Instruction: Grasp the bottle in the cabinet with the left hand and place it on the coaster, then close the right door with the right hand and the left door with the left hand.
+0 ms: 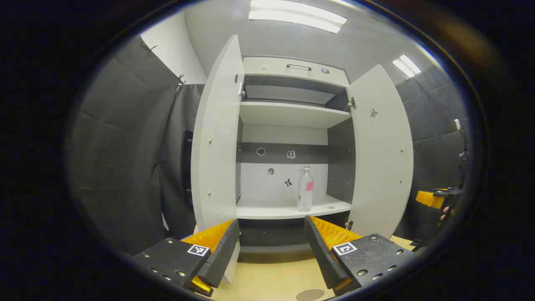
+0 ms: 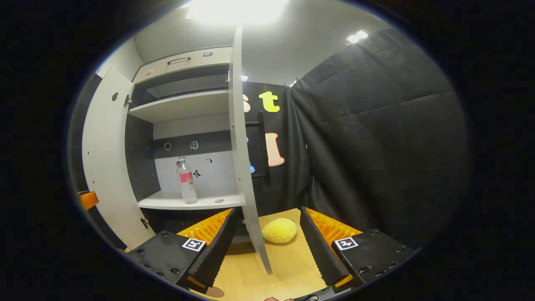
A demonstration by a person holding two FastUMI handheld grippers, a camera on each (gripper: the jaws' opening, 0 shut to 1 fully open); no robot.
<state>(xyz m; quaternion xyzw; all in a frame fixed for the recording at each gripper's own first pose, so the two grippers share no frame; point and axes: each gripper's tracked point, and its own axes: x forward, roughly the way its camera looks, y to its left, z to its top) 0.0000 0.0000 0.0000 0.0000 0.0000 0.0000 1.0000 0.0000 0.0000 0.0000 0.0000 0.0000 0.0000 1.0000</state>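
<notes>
Clear bottle (image 1: 305, 189) with red label stands upright on cabinet (image 1: 292, 115) shelf; both doors open; coaster (image 1: 310, 294) on table.

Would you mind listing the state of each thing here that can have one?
Left door: swung open.
Right door: swung open.
Bottle: upright on the cabinet shelf, capped, not gripped.
Coaster: bare, on the table.
Left gripper: open, holding nothing.
Right gripper: open, holding nothing.
Yellow plush: lying on the table.
</notes>
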